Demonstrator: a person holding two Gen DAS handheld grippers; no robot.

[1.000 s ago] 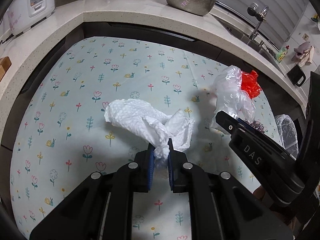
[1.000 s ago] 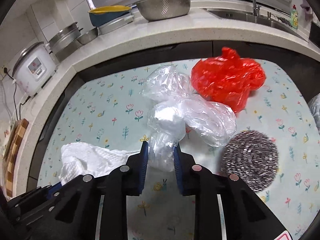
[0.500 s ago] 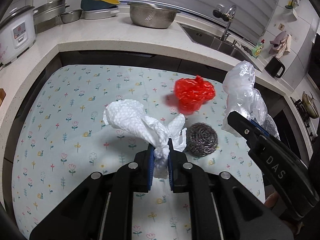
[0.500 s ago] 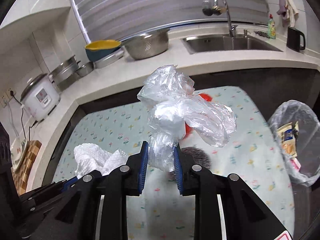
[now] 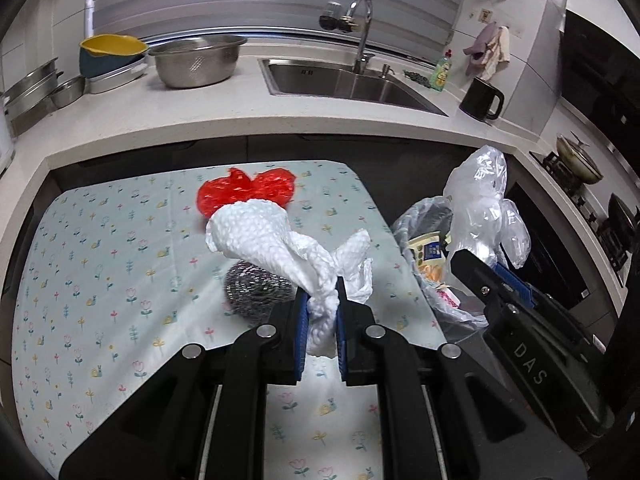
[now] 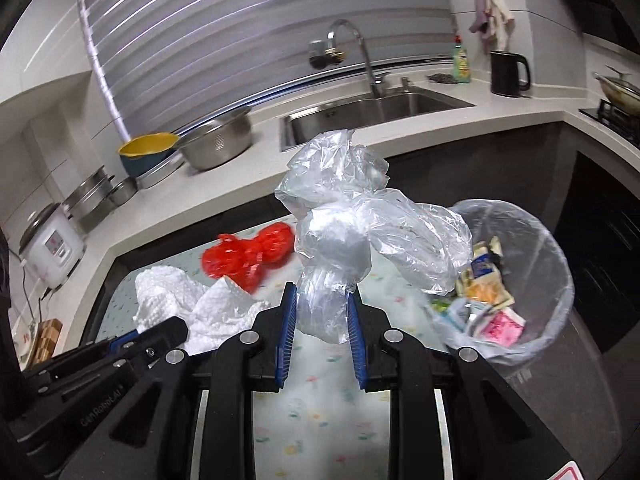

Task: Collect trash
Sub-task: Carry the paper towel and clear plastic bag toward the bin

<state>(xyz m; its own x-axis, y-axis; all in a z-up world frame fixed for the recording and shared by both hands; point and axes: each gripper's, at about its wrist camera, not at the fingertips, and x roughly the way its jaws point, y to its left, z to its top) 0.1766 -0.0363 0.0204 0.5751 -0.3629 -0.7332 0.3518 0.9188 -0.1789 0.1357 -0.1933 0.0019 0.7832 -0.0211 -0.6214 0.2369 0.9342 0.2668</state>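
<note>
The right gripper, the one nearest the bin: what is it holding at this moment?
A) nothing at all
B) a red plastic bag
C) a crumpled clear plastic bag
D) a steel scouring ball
C: the right gripper is pinched shut on the clear plastic bag, held up beside the lined trash bin, while the red bag lies on the table.

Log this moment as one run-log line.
left gripper: holds paper towel | right gripper: holds clear plastic bag | both lifted near bin
</note>
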